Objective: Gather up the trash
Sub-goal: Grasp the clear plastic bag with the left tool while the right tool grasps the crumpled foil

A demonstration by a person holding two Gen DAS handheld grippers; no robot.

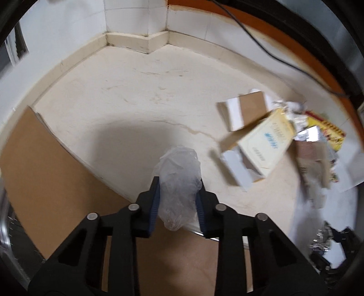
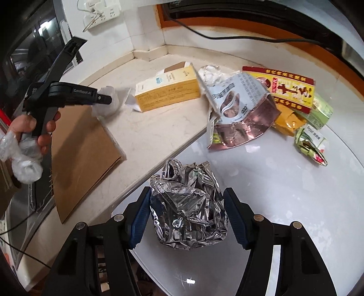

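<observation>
My left gripper (image 1: 178,193) is shut on a crumpled clear plastic bag (image 1: 179,179) and holds it above the beige counter (image 1: 127,95); it also shows in the right wrist view (image 2: 103,99) at the left, with the bag (image 2: 109,102) at its tip. My right gripper (image 2: 187,202) is shut on a crumpled silver foil bag (image 2: 188,205) over the white round table (image 2: 284,193). A pile of trash lies ahead: a yellow carton (image 2: 168,88), a torn foil snack packet (image 2: 241,109), a red and yellow box (image 2: 289,87) and green wrappers (image 2: 311,141).
A flat brown cardboard sheet (image 2: 84,154) lies on the counter at the left, seen in the left wrist view (image 1: 45,164) too. A black cable (image 2: 227,36) runs along the back wall. A wall socket (image 2: 102,14) hangs at the upper left. The counter ends in a tiled corner (image 1: 147,43).
</observation>
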